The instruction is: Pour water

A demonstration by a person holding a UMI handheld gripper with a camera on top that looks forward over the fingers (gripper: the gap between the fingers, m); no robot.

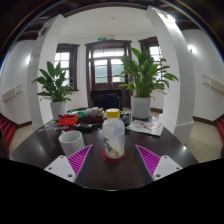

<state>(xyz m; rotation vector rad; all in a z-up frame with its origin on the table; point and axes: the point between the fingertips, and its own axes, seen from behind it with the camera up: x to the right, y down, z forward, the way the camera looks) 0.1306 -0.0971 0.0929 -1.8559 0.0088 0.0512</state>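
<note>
On the dark bench (120, 172), going left to right: a white cup (72, 142) stands near the left pad, then a bottle (114, 137) with a yellow cap stands upright between the spread jaws of the gripper (112, 160), slightly ahead, with gaps either side, resting on the bench. Its long axis is vertical. The cup lies just left of the bottle, so pouring would go leftward.

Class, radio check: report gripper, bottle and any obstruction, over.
Gripper open, bottle standing upright between the fingers, gaps either side. White cup just left of the bottle, apart from it. Nothing blocking the way to the bottle.
</note>
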